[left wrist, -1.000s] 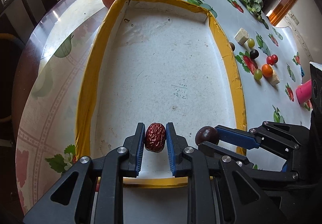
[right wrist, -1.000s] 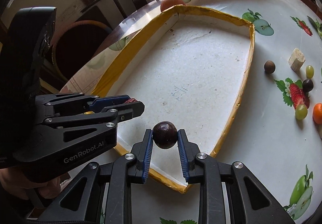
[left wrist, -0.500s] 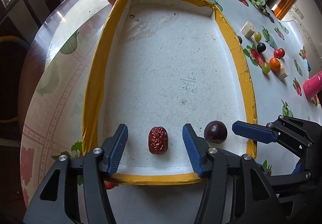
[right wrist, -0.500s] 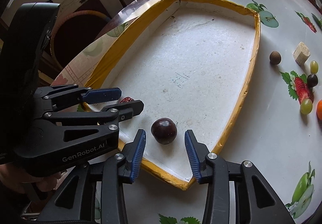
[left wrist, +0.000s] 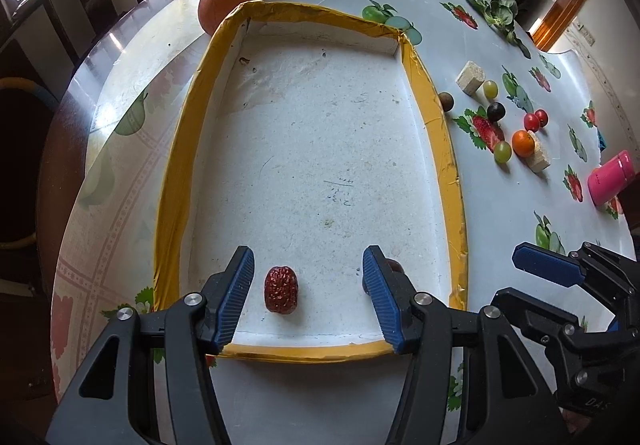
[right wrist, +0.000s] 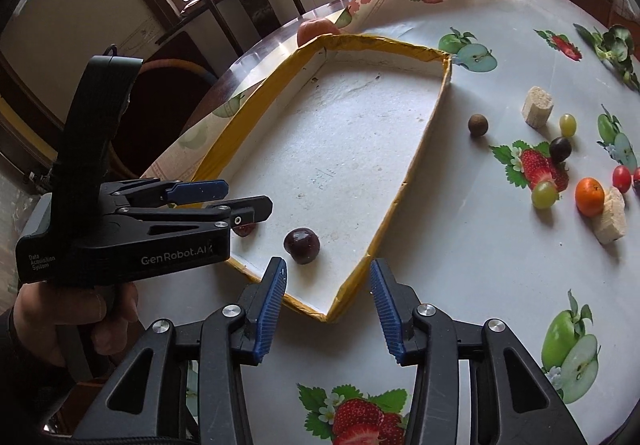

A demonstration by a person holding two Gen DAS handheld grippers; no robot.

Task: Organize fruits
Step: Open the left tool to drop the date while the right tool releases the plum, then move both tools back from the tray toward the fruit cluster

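A white tray with a yellow rim (left wrist: 172, 181) lies on the fruit-print tablecloth. At its near end rests a wrinkled red date (left wrist: 281, 289), free between the wide-open jaws of my left gripper (left wrist: 307, 261). A dark plum (right wrist: 302, 245) sits on the tray floor beside it, half hidden behind a finger in the left wrist view. My right gripper (right wrist: 328, 267) hangs over the tray's near corner, its jaws opening with nothing between them; the plum lies just beyond its left fingertip. The left gripper (right wrist: 240, 199) shows at the left, a hand holding it.
Loose fruit lies right of the tray: a brown longan (right wrist: 478, 124), green grapes (right wrist: 544, 194), a dark grape (right wrist: 560, 149), cherry tomatoes (right wrist: 622, 178), a small orange (right wrist: 589, 196) and foam blocks (right wrist: 537, 106). A peach (left wrist: 222, 5) sits behind the tray, a pink cup (left wrist: 612, 181) far right.
Both grippers opened and let go: the date and the plum now rest on the tray. The right gripper drew back and to the right of the plum.
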